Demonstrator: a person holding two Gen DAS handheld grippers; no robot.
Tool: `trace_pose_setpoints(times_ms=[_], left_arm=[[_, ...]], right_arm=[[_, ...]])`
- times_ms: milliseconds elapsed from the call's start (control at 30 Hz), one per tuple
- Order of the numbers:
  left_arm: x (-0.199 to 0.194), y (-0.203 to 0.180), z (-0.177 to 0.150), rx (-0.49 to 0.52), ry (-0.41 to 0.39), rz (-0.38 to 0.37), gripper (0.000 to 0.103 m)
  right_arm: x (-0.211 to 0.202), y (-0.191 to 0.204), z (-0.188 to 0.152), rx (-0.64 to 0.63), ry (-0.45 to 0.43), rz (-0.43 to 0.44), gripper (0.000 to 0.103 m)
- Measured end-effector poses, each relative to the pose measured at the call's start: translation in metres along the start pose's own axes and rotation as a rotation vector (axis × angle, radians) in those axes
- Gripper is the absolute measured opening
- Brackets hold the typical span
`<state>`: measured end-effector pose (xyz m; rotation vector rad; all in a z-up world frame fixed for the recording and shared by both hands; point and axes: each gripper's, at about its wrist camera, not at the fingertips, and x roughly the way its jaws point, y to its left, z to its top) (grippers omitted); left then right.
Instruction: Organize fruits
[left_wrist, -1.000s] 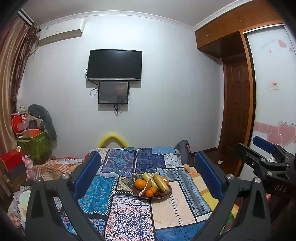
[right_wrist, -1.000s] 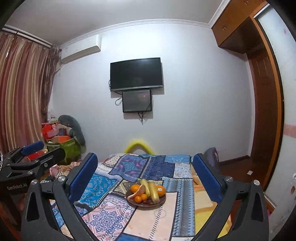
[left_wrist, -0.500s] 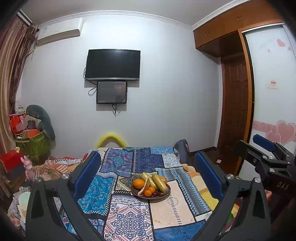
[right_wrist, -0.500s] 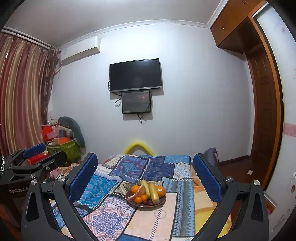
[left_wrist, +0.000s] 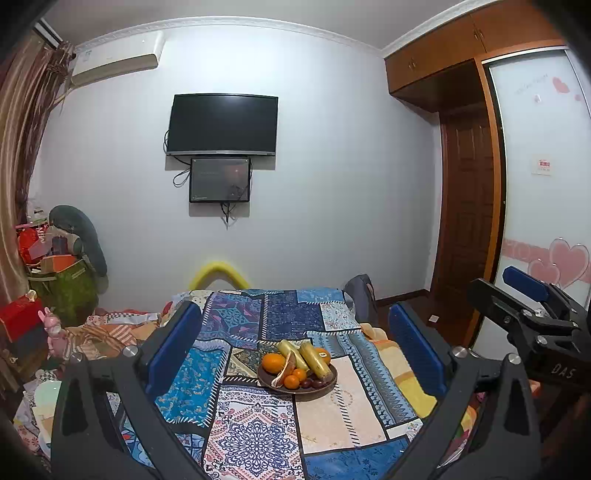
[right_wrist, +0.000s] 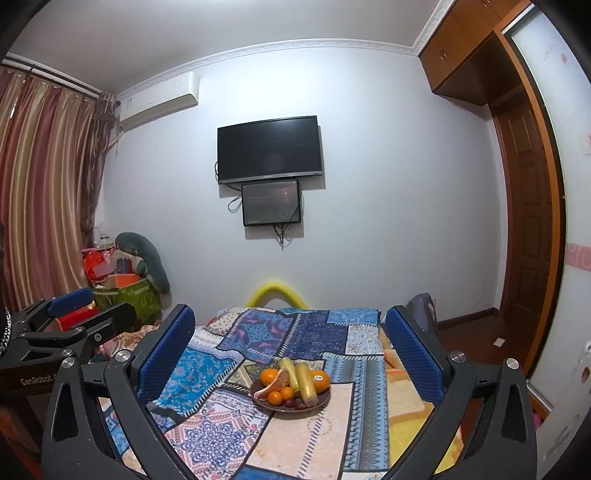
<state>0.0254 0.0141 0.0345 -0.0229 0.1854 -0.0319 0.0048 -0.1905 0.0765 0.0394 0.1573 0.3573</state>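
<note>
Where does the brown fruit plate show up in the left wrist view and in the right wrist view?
Left wrist: fruit plate low centre, on the patchwork cloth.
Right wrist: fruit plate low centre, just left of middle.
Shared landmark: the wall TV, above the plate in both.

Glossy brown plate (left_wrist: 295, 392) on matt patchwork cloth (left_wrist: 255, 421); tongs' pads (right_wrist: 168, 354) look textured blue.

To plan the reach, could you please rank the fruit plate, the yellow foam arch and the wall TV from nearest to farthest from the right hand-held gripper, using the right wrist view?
1. Fruit plate: nearest, on the patchwork cloth, ahead between the open fingers of the right hand-held gripper.
2. Yellow foam arch: past the cloth's far edge.
3. Wall TV: farthest, high on the back wall.
</note>
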Motion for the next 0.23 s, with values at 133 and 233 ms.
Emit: trace_pose_setpoints(times_ms=[133, 233], left_arm=[[0.0006, -0.0010, -0.0015, 0.003, 0.003, -0.010, 0.103], [0.0022, -0.0017, -0.0024, 0.004, 0.009, -0.013, 0.103]], right_arm=[[0.0016, -0.0004, 0.0009, 0.003, 0.004, 0.000, 0.103], [0.0030, -0.0008, 0.0006, 0.006, 0.008, 0.000, 0.103]])
